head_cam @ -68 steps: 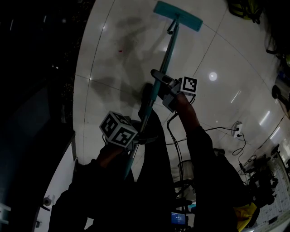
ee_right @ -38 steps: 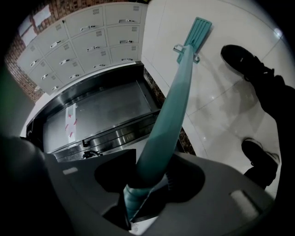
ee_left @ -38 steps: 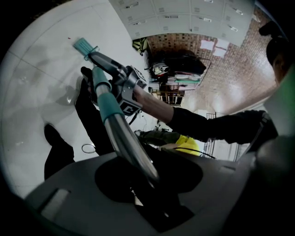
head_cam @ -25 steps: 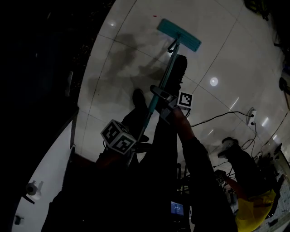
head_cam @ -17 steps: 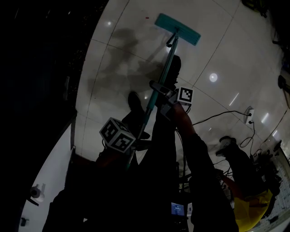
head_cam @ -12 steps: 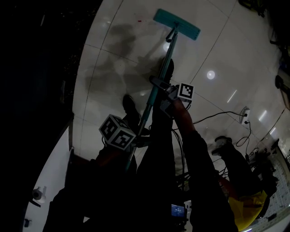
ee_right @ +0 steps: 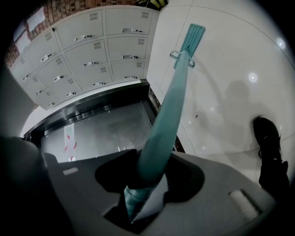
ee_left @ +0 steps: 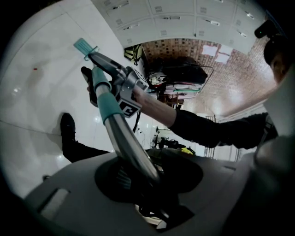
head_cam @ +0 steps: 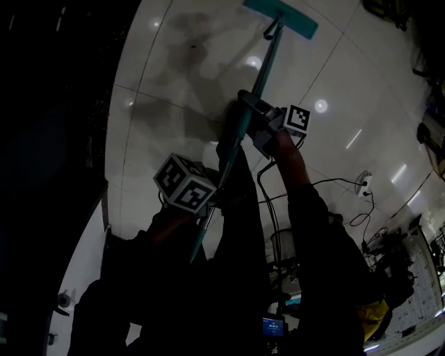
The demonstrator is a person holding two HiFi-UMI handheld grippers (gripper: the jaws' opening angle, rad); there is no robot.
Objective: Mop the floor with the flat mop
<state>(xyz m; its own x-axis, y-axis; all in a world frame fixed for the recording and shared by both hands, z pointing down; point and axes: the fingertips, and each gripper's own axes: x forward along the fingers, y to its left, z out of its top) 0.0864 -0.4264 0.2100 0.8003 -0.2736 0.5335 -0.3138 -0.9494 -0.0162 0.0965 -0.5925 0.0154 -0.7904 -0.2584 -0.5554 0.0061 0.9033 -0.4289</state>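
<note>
the flat mop leans over the white floor, with its teal pad flat on the tiles at 12 o'clock in the head view. the right gripper pinches the teal part of the pole. the left gripper pinches the metal part, at 7 o'clock from the right one. a black shoe stands near.

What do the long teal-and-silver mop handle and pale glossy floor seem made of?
Long teal-and-silver mop handle: its bare silver stretch looks like polished metal, with streaky highlights; the teal part a matte plastic or rubber sleeve. Pale glossy floor: likely glazed tile, given thin joint lines and mirrored lamp spots.
</note>
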